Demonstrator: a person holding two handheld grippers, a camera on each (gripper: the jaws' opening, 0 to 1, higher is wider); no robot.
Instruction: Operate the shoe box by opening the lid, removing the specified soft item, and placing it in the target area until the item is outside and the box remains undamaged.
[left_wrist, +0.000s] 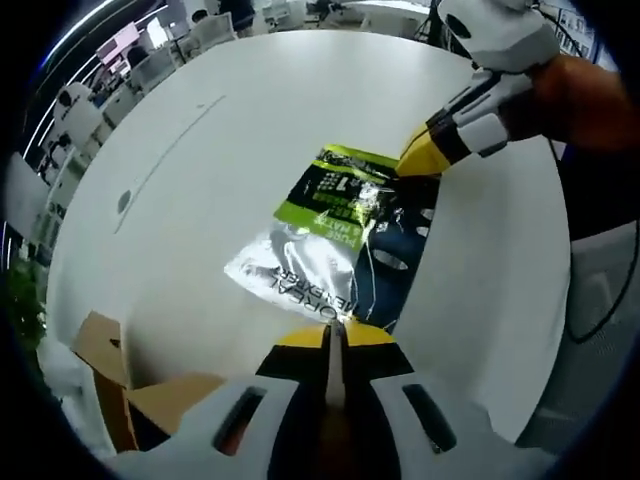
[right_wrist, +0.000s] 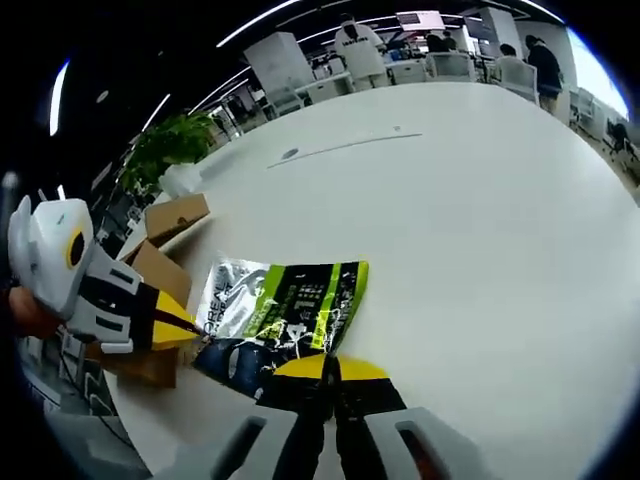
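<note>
Item: soft packet (left_wrist: 330, 240), green, silver and dark, flat on the white surface (left_wrist: 230, 130), outside the cardboard box (left_wrist: 110, 385) at near left. Left gripper (left_wrist: 335, 340) fingers pinched on its near edge; right gripper (right_wrist: 325, 372) fingers pinched on the opposite edge. Step: placing. Next, likely: release both, withdraw.

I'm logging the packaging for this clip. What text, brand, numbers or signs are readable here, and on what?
Nothing can be read with certainty.
Plastic package: large white letters on its silver end, upside down and cut off, not legible.
Green-and-black label: small print and a large numeral-like mark, too blurred.
Cardboard shoe box: no print visible.
</note>
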